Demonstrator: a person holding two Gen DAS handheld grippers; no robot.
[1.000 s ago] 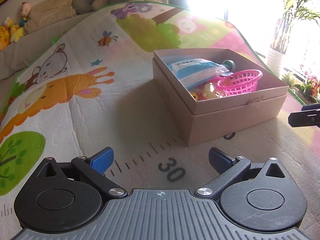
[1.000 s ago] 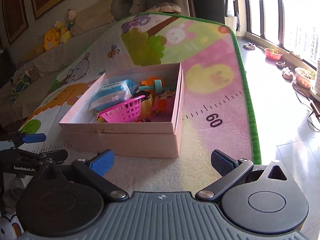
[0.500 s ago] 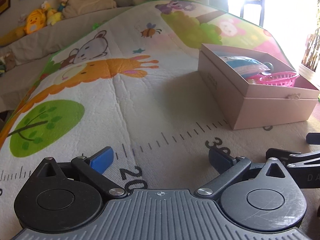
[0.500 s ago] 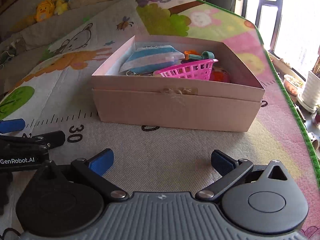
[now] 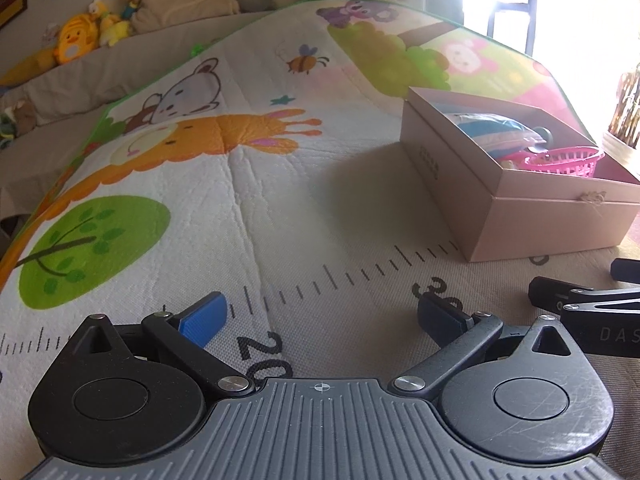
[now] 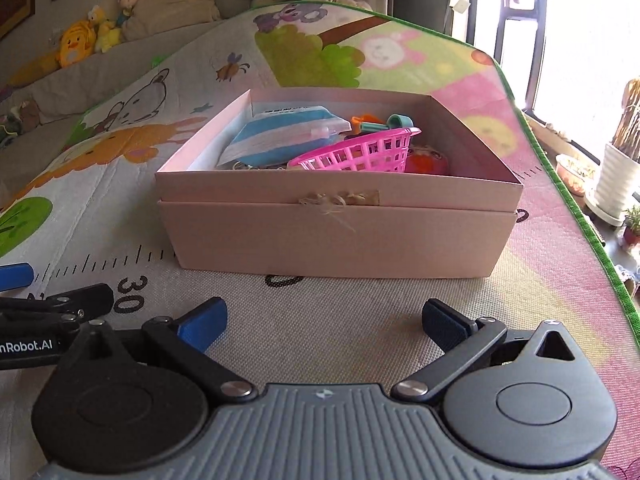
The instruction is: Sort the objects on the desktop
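A pale pink cardboard box [image 6: 340, 236] stands on the play mat. It holds a blue-and-white striped pouch [image 6: 280, 136], a pink plastic basket [image 6: 360, 154], a teal and orange toy [image 6: 384, 122] and a red toy [image 6: 428, 162]. The box also shows at the right of the left wrist view [image 5: 520, 216]. My right gripper [image 6: 322, 320] is open and empty, low over the mat just in front of the box. My left gripper [image 5: 320, 314] is open and empty, over the ruler marks left of the box. Each gripper shows at the edge of the other's view.
The colourful animal play mat [image 5: 224, 168] has a green edge [image 6: 580, 220] at the right. Potted plants [image 6: 616, 176] stand on the floor beyond it. Plush toys [image 5: 76, 40] and cushions line the sofa at the back.
Both grippers have pulled back and dropped lower over the mat. The left view has swung left, so the box sits further right. Both stay open and empty.
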